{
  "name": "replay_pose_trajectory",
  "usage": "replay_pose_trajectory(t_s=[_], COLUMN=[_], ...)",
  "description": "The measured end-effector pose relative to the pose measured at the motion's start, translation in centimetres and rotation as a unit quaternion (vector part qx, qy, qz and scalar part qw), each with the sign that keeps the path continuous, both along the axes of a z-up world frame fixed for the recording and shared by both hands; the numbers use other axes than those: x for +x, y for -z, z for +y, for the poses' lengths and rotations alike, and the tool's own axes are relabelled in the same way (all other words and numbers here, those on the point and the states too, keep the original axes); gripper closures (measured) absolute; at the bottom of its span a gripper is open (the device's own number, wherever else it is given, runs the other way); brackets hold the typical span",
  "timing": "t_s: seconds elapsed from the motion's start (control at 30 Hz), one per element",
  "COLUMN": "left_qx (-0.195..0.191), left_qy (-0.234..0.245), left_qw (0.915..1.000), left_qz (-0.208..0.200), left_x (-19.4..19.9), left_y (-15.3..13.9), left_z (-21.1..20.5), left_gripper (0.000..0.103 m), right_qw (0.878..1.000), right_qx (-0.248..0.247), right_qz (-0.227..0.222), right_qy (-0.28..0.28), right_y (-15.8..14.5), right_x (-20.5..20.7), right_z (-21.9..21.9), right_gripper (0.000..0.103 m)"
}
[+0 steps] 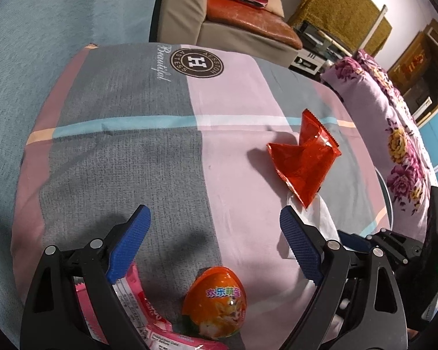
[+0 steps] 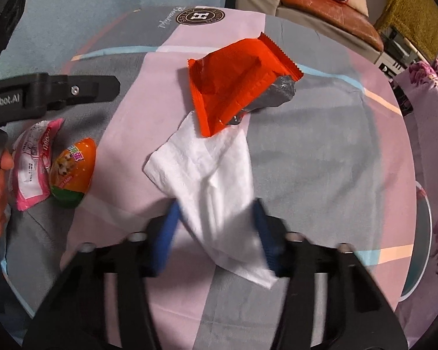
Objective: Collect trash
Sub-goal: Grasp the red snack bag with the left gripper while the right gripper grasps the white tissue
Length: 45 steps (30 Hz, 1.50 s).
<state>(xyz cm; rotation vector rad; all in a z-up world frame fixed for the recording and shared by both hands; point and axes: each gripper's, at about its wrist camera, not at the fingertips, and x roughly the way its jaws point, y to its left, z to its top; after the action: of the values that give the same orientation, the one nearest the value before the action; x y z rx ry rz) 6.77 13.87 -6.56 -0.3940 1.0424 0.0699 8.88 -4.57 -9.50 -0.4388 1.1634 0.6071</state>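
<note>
A crumpled white tissue (image 2: 216, 180) lies on the patchwork cloth, its near end between the blue pads of my right gripper (image 2: 216, 213), which is open around it. A red-orange wrapper (image 2: 233, 84) lies just beyond, overlapping the tissue's far end, with a grey foil piece (image 2: 277, 93) under it. In the left wrist view the wrapper (image 1: 303, 157) is ahead to the right and the tissue (image 1: 315, 221) peeks out behind the right finger. My left gripper (image 1: 216, 230) is open and empty above an orange toy egg (image 1: 216, 300) and a pink packet (image 1: 131, 300).
The cloth-covered round table (image 1: 125, 160) ends at a floral quilt (image 1: 394, 134) on the right. A sofa with an orange cushion (image 1: 248, 26) stands beyond. The egg (image 2: 73, 172) and pink packet (image 2: 35, 163) lie at the left in the right wrist view, under my left gripper's body (image 2: 52, 93).
</note>
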Motion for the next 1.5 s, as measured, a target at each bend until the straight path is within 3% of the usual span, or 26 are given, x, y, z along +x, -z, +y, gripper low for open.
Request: replay_pose_trajectory(t_s=[0.07,0.13,0.5,0.7,0.97,1.17,1.2,1.23,1.3,1.4,1.5], left_qx=[0.003,0.006,0.018,0.032,0.111,0.12,0.114,0.106,0.1,0.097,0.092], left_qy=[0.004,0.007,0.026,0.065,0.149,0.174,0.173,0.173,0.169,0.165,0.161], left_qw=[1.0,1.0,0.9995,0.9973,0.9825,0.9771,0.9779,0.9787,0.9799,0.9811,0.9824], left_qz=[0.001,0.001,-0.001,-0.004,0.015,0.024,0.026,0.03,0.034,0.027,0.025], left_x=[0.0,0.0,1.0,3.3,8.3,10.5,10.6,10.7,10.6,10.0,9.3], left_y=[-0.1,-0.2,-1.1,-1.3,-0.4,1.1,1.3,1.6,1.9,1.4,0.7], left_z=[-0.4,-0.7,-2.7,-5.8,-9.9,-11.2,-11.3,-11.4,-11.5,-12.0,-12.8], left_gripper=[0.013,0.013,0.013,0.013,0.013,0.013,0.023,0.043,0.057,0.065,0.066], right_qw=[1.0,1.0,0.994,0.986,0.982,0.978,0.977,0.977,0.976,0.973,0.97], right_qx=[0.004,0.006,0.046,0.073,0.095,0.109,0.111,0.113,0.117,0.125,0.135], right_qz=[0.01,0.016,0.005,0.003,0.004,0.011,0.012,0.013,0.015,0.016,0.013], right_qy=[0.012,0.025,0.099,0.151,0.166,0.178,0.179,0.181,0.185,0.192,0.202], right_y=[-0.2,-0.4,-4.1,-5.3,-5.9,-5.7,-5.6,-5.5,-5.4,-5.3,-5.5], right_x=[0.3,0.5,2.1,4.6,7.0,8.1,8.2,8.2,8.4,8.5,8.5], right_z=[-0.5,-1.1,-7.5,-10.8,-12.7,-14.3,-14.6,-14.8,-15.3,-16.3,-17.5], right_gripper=[0.092,0.095,0.096,0.096,0.096,0.096,0.096,0.096,0.096,0.096,0.096])
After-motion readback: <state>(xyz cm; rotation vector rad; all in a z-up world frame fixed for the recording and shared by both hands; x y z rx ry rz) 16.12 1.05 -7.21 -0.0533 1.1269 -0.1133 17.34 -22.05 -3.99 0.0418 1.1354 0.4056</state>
